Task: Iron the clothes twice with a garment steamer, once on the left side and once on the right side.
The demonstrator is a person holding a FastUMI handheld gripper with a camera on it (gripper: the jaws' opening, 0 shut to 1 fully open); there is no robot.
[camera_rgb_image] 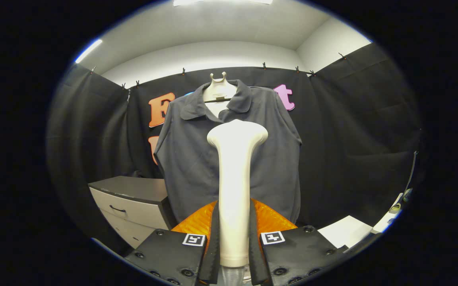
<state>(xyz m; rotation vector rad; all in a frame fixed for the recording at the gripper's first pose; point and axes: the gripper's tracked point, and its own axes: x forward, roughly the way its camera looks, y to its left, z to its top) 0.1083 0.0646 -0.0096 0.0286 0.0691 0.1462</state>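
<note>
Gripper view looks along the gripper [233, 238], whose jaws are clamped on the handle of a pale steamer [235, 186], one finger pressing each side; the steamer stands upright between them, its wide head at the top, level with the chest of a dark shirt [191, 159]; the shirt hangs beyond on a pale hanger [218, 89], collar open, in front of the black cloth wall; a cabinet [133, 202] with drawers stands to the shirt's lower left; a white desk [344, 232] edge lies at lower right.
</note>
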